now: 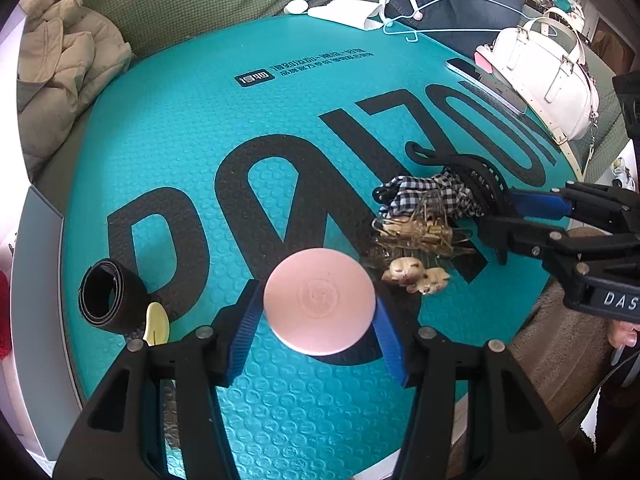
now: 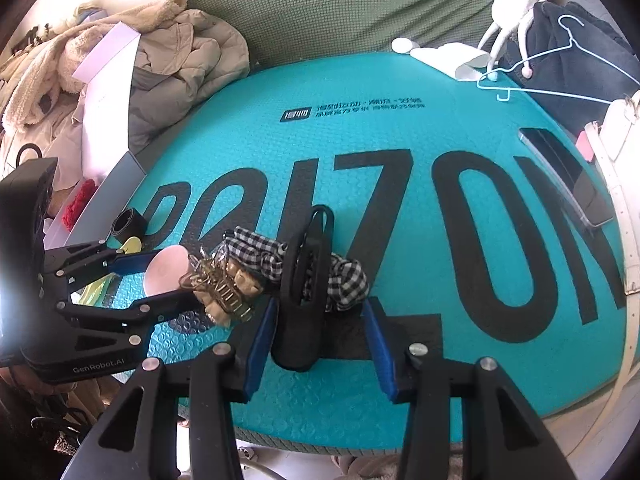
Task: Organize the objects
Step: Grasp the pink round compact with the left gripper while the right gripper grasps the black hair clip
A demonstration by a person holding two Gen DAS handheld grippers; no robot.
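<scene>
left gripper [image 1: 316, 316] is clamping the pink round compact [image 1: 319, 301] | right gripper [image 2: 320, 344] is standing open around the black claw clip [image 2: 306, 280]; clip's long axis is running along its fingers, beside the checked scrunchie [image 2: 344, 280]

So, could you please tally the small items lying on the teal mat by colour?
Black: 2, the hair claw and the rolled strap
Pink: 1, the round compact
Yellow: 1, the small yellow piece
Black-and-white check: 1, the scrunchie
Gold or tan: 2, the gold clip and the plush clip
Total: 7
</scene>
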